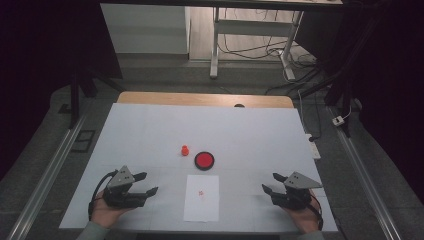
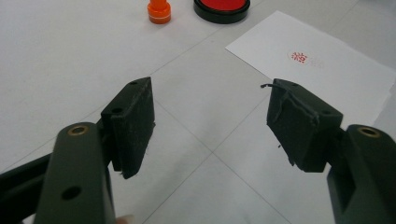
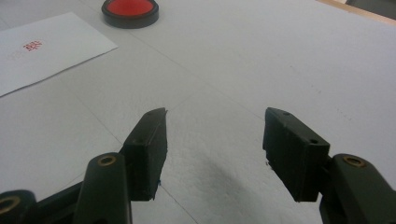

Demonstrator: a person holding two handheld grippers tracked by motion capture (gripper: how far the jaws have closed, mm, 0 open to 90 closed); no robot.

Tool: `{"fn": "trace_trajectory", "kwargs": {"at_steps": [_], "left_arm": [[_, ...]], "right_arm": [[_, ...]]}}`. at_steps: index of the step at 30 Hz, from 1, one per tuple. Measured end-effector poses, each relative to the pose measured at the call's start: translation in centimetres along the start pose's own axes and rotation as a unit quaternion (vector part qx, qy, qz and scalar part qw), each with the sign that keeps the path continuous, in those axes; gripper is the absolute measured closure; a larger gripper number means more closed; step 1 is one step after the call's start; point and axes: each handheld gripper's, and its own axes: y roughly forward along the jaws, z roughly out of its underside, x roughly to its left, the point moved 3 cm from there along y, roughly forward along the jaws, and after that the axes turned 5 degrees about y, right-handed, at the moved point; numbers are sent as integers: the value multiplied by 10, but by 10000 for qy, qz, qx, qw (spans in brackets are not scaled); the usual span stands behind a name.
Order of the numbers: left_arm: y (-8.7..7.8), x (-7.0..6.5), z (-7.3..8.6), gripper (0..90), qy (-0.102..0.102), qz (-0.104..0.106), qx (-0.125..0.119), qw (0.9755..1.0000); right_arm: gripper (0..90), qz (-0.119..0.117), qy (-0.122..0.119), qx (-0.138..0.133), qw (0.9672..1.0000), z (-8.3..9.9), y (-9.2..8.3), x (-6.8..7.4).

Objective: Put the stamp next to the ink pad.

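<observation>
1. Orange stamp point(image 2: 159, 11) is standing upright on the table point(image 1: 150, 130), well ahead of the left gripper point(image 2: 210, 116), whose jaws are gaping, gripping nothing.
2. Red ink pad point(image 2: 222, 7) is lying just beside the stamp.
3. Stamped paper point(image 3: 42, 49) is resting ahead-left of the right gripper point(image 3: 215, 140), its jaws likewise spread and empty.

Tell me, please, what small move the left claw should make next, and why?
Probably nothing more than settling on the table. The paper already bears a red stamp mark, the orange stamp stands upright beside the red ink pad, and the left claw and right claw are both open and empty, well apart from these. If another print were wanted, the left claw is nearer the stamp.
</observation>
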Motion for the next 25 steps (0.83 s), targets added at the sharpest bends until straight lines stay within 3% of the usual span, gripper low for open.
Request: {"fn": "trace_trajectory", "kwargs": {"at_steps": [25], "left_arm": [[0,1,1,318,-48,108,-8,9999]], "right_arm": [[396,-66,-43,-24,10000,0,1,1]]}}
